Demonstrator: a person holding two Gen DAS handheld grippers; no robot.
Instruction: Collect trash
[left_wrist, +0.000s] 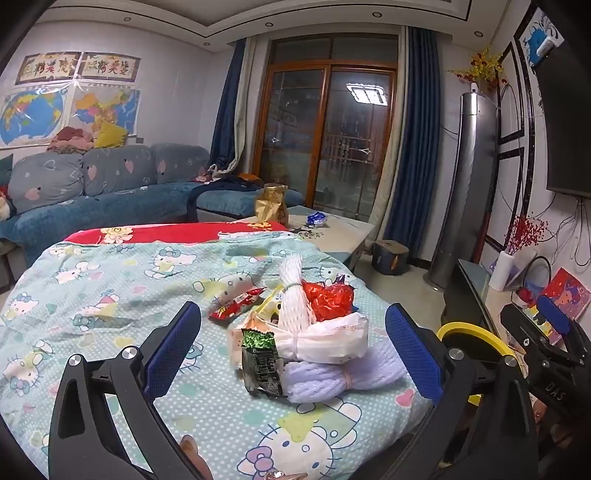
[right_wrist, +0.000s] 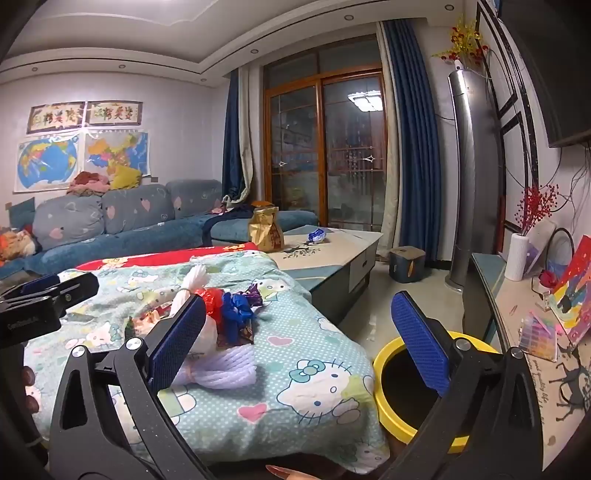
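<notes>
Plainly, nothing is collected yet, as far as these views show.
Surface: pale green cartoon-cat printed cloth (left_wrist: 110, 280) spread over a low table fills the lower left and centre of both frames, a red cloth showing at its far edge.
Bin: round yellow-rimmed waste bin with a dark inside (right_wrist: 413, 380) stands on the floor at the lower right of the right wrist view, just beside the cloth's edge; what can be seen of its dark inside shows no trash.
Trash heap: all of it lies together on the cloth, centre of the left wrist view.
Largest pieces: lilac foam net sleeve (left_wrist: 332, 376) at the near side, white foam net sleeve tied in the middle (left_wrist: 295, 295) standing behind it, crumpled white plastic bag (left_wrist: 332, 339) between them.
Smaller pieces: crumpled red plastic bag (left_wrist: 330, 299), red snack wrapper (left_wrist: 236, 304), dark green-topped snack packet (left_wrist: 260, 365), blue foil scrap (right_wrist: 236, 314).
Left gripper (left_wrist: 293, 354): jaws spread wide on either side of the heap, touching nothing.
Right gripper (right_wrist: 299, 341): jaws spread wide, empty, between heap and bin.
Left to do: every piece still needs picking up and dropping in the bin.
</notes>
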